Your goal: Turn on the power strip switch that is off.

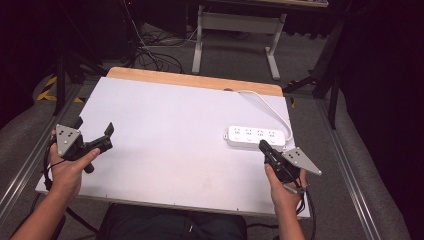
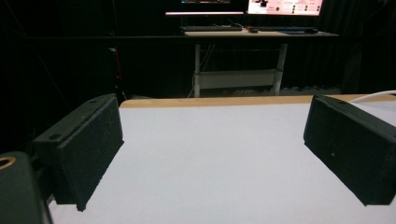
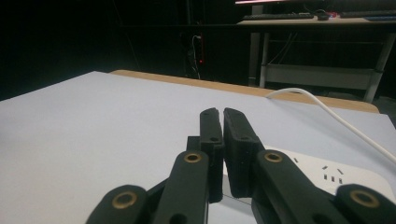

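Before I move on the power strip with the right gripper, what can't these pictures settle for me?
- Power strip, right gripper view: its near part is hidden behind the right gripper, whose jaws stand shut with nothing between them.
- High view: whether that gripper touches the strip cannot be told.
- Sockets: too small to tell if any is used.
- White cable: its far end drops out of sight behind the table edge.
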The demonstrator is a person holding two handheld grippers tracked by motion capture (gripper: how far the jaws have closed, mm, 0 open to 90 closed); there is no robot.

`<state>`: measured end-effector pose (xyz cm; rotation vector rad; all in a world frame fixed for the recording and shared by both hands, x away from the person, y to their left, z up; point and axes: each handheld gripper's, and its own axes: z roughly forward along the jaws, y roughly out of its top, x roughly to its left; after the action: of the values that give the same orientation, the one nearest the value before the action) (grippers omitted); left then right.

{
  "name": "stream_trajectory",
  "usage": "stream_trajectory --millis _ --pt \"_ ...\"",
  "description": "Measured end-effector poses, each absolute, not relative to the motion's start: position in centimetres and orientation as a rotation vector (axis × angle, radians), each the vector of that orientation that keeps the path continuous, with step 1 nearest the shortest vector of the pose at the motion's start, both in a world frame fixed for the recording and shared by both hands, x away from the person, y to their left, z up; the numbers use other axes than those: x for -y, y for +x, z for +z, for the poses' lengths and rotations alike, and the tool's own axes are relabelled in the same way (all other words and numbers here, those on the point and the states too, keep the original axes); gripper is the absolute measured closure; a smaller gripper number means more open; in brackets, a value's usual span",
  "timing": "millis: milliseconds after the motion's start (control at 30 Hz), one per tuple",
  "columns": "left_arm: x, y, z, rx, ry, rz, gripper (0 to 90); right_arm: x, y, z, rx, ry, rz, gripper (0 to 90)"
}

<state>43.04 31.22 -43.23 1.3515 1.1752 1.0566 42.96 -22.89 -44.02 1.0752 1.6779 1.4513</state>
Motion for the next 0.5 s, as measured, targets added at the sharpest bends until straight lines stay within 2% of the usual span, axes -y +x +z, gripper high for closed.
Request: stream_trajectory --millis 500 --pt "-31.13 43.14 -43.29 -1.172 1.357 1.046 5.8 22.50 43.05 -43.36 -1.734 1.125 1.424 90.0"
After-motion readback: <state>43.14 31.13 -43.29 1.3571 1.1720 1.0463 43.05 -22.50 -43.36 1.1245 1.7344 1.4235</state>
